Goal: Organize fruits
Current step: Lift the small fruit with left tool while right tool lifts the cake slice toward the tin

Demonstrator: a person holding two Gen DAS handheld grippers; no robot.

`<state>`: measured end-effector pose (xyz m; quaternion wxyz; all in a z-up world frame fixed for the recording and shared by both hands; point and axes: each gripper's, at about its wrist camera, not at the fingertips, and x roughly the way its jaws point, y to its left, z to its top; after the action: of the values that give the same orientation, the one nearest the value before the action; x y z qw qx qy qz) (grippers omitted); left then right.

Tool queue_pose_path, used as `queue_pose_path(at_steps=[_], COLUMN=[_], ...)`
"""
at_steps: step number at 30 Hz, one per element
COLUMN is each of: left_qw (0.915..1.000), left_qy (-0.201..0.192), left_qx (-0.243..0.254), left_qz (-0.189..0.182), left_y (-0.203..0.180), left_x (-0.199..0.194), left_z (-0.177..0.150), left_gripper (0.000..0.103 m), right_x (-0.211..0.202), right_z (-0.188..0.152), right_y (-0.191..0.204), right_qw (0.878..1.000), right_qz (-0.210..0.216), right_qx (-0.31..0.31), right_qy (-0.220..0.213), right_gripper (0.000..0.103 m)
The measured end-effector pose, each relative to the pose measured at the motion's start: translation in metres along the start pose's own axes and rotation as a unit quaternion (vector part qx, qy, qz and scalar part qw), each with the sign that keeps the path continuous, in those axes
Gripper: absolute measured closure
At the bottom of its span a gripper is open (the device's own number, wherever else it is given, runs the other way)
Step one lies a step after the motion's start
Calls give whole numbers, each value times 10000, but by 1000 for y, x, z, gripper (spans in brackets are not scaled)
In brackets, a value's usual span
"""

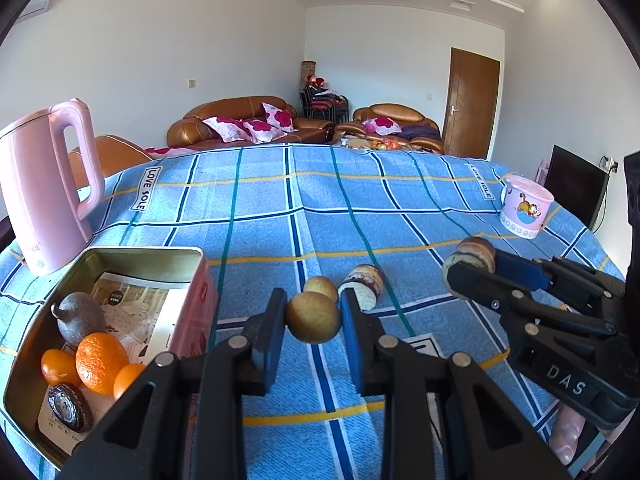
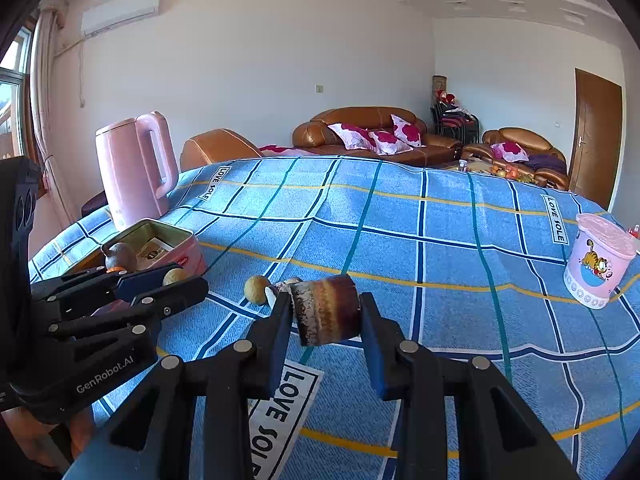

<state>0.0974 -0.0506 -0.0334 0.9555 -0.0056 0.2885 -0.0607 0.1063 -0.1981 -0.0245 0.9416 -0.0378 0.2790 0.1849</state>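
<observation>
Step in hand: both of my tools are loaded, and transfer to the tin (image 1: 192, 276) is pending. My left gripper (image 1: 313, 322) pinches a round yellow-brown fruit (image 1: 313, 320) between its pads, lifted off the checked cloth (image 1: 400, 216) just right of the tin. My right gripper (image 2: 325, 312) is clamped on a brown banded cut fruit piece (image 2: 326, 309), further right of the tin.

Next move, as I judge it: carry the left load over the tin rim and lower it onto free floor before spreading the pads; the right load follows.

The tin already holds three oranges (image 1: 101, 362), a grey-brown pear-shaped fruit (image 1: 80, 318) and a dark oval fruit (image 1: 69, 406). A second yellow-brown fruit (image 1: 320, 287) and another cut piece (image 1: 365, 283) lie on the cloth right of the tin.
</observation>
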Motion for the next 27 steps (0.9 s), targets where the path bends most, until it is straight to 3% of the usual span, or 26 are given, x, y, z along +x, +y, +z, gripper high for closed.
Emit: queue_pose_path(at_steps=[27], left_qw=[9988], left_qy=[-471], left_qx=[25], left_qz=[150], left_y=[-1], left_x=[-18], left_z=[-1], left_gripper=[74], right_x=[-14], right_z=[-1], right_y=[2], right_qw=[9991], right_qz=[-42], right_qx=[-46], right_qy=[-415], right_gripper=[67])
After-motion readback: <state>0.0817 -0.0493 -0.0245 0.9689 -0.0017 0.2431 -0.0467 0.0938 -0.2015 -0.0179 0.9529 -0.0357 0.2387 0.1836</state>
